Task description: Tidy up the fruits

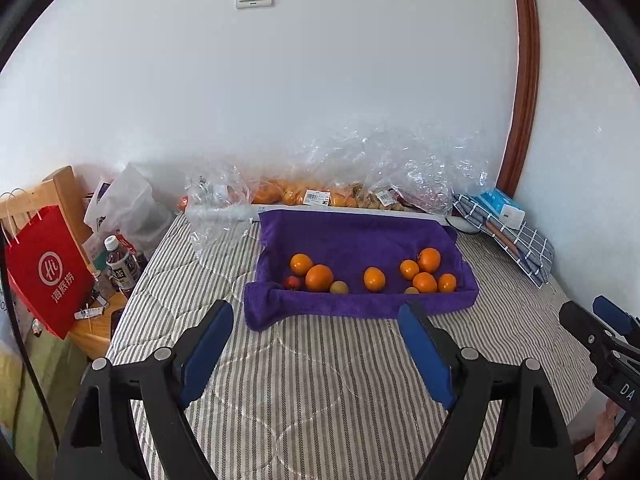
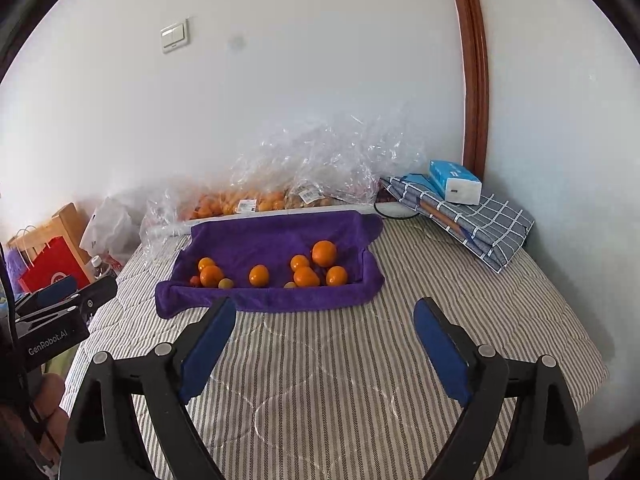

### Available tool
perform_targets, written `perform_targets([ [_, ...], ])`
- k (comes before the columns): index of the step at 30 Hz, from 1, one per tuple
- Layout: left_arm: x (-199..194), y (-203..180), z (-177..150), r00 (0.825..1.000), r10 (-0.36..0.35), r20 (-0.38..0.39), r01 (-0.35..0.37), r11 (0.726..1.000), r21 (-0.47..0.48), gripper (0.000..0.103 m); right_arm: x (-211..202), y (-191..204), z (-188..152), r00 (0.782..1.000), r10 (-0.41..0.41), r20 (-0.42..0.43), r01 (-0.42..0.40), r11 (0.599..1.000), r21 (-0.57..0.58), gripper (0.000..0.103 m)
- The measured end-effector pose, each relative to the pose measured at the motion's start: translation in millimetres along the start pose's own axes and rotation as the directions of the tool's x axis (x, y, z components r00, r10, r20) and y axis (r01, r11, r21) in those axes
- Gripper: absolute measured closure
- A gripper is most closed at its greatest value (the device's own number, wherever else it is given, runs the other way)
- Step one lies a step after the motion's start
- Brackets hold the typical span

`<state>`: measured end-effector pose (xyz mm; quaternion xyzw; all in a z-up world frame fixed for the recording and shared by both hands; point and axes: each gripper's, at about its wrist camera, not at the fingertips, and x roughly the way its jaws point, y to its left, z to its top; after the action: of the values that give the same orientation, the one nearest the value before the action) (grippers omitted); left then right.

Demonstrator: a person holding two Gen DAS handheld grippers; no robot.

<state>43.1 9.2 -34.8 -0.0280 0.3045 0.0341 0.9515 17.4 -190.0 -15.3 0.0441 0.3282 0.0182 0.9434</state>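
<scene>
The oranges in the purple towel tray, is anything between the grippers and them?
Only the tray's near towel-covered wall. Both the left gripper and right gripper are open over bare striped bedding; the oranges sit behind that wall.

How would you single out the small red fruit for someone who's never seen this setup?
Find the purple towel-lined tray on the striped bed. Go to its near left corner, where a cluster of oranges sits. The small red fruit is tucked at that cluster's left edge: the only red piece, smaller than the oranges.

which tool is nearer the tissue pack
Right. The right tool hovers open before the towel, the tissue pack ahead to its right. The left tool, also open, sits further left.
</scene>
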Motion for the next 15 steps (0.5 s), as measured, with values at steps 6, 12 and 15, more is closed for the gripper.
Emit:
perform_targets([
  [6,-3.3,-0.5,0.4,1.0,0.004,0.005,-0.004,1.0,0.0,0.019,0.4,-1.7,1.5,1.0,-0.006,0.001,0.006,1.0,0.011,0.013],
  [12,-3.0,-0.7,-0.5,1.0,0.003,-0.001,-0.003,1.0,0.001,0.019,3.0,-3.1,-0.2,1.0,-0.011,-0.006,0.011,1.0,0.015,0.013],
  [15,-2.8,1.7,0.6,1.0,0.007,0.001,-0.007,1.0,-0.004,0.019,3.5,-2.3,-0.5,1.0,-0.01,-0.008,0.01,1.0,0.01,0.013],
])
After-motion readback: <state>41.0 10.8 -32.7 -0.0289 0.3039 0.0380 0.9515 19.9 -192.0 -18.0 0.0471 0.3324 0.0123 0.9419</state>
